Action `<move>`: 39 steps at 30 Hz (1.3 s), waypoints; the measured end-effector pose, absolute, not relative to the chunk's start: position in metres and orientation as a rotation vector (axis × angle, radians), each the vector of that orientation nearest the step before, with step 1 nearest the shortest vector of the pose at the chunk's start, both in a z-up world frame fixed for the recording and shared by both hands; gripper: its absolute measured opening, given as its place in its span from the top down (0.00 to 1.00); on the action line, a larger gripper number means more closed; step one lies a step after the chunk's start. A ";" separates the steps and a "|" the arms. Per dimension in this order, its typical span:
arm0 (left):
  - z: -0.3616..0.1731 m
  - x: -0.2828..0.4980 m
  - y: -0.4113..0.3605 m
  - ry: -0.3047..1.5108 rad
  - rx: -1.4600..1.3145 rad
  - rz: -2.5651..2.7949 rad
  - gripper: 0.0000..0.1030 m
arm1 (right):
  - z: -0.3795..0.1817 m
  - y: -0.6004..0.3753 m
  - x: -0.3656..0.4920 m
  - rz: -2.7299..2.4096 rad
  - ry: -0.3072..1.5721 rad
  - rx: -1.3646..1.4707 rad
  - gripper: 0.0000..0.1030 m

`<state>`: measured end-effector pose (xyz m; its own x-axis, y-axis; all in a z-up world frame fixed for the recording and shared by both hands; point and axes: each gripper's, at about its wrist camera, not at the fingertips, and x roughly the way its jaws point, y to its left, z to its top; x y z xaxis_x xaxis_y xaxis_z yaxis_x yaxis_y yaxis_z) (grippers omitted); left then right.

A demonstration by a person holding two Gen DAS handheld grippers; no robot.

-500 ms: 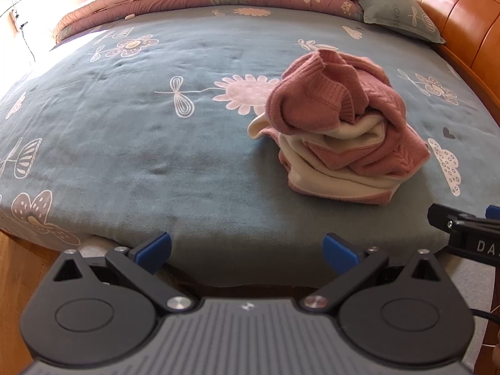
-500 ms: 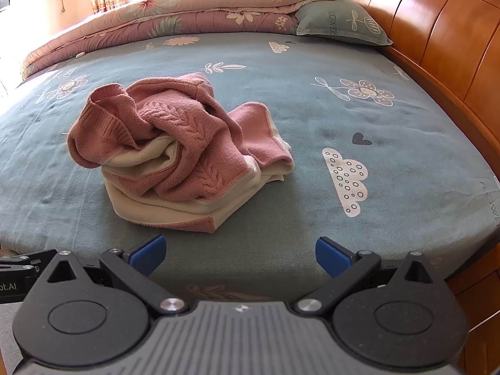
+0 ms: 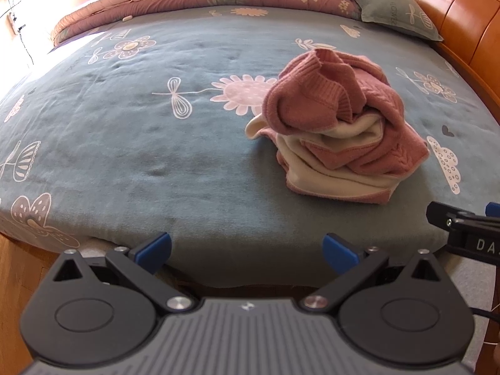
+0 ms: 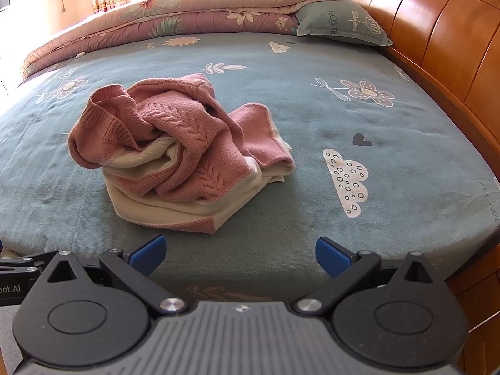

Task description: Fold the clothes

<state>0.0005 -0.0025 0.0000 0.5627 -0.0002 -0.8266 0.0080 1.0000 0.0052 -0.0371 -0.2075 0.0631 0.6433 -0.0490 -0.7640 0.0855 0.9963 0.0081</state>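
A crumpled pink knit sweater with a cream lining (image 3: pixel 340 137) (image 4: pixel 178 159) lies in a heap on the blue flowered bed sheet (image 3: pixel 156 143) (image 4: pixel 375 118), near the bed's front edge. My left gripper (image 3: pixel 247 250) hovers over that edge, to the left of the heap and short of it, open with nothing between its blue fingertips. My right gripper (image 4: pixel 239 251) is also open and empty, just in front of the heap's near right side. Part of the right gripper shows at the right edge of the left wrist view.
A folded pink and cream quilt (image 4: pixel 187 9) lies along the far side of the bed, with a blue-green pillow (image 4: pixel 340 22) beside it. A wooden headboard (image 4: pixel 437 31) runs along the right. Wooden floor (image 3: pixel 12 265) shows below the bed's front edge.
Both grippers have crept slightly closer to the bed, so the heap sits a little nearer in both views. The sweater has not moved and the jaws stay wide.
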 end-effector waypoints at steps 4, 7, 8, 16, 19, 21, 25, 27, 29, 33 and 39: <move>0.000 0.001 -0.001 0.966 0.007 0.001 0.01 | 0.063 -0.208 -0.037 -0.077 0.867 0.044 0.00; 0.000 0.001 -0.001 0.968 0.007 0.002 0.01 | 0.063 -0.208 -0.037 -0.076 0.868 0.045 0.00; 0.000 0.001 -0.001 0.969 0.008 0.001 0.01 | 0.062 -0.208 -0.037 -0.076 0.868 0.045 0.00; -0.001 0.001 -0.003 0.967 0.012 -0.004 0.01 | 0.064 -0.208 -0.039 -0.074 0.863 0.050 0.00; 0.000 0.000 -0.003 0.968 0.010 -0.007 0.01 | 0.065 -0.208 -0.039 -0.074 0.861 0.051 0.00; 0.000 0.001 -0.003 0.967 0.008 -0.006 0.01 | 0.065 -0.207 -0.039 -0.074 0.860 0.052 0.00; 0.001 0.001 -0.003 0.965 0.009 -0.006 0.01 | 0.064 -0.208 -0.039 -0.074 0.863 0.054 0.00; 0.000 0.001 -0.003 0.966 0.009 -0.008 0.01 | 0.065 -0.208 -0.039 -0.075 0.863 0.055 0.00; 0.000 0.001 -0.004 0.967 0.011 -0.010 0.01 | 0.065 -0.207 -0.039 -0.074 0.863 0.055 0.00; -0.001 0.001 -0.005 0.969 0.015 -0.009 0.01 | 0.064 -0.207 -0.039 -0.072 0.866 0.058 0.00; -0.001 0.001 -0.004 0.970 0.014 -0.009 0.01 | 0.064 -0.207 -0.039 -0.070 0.865 0.060 0.00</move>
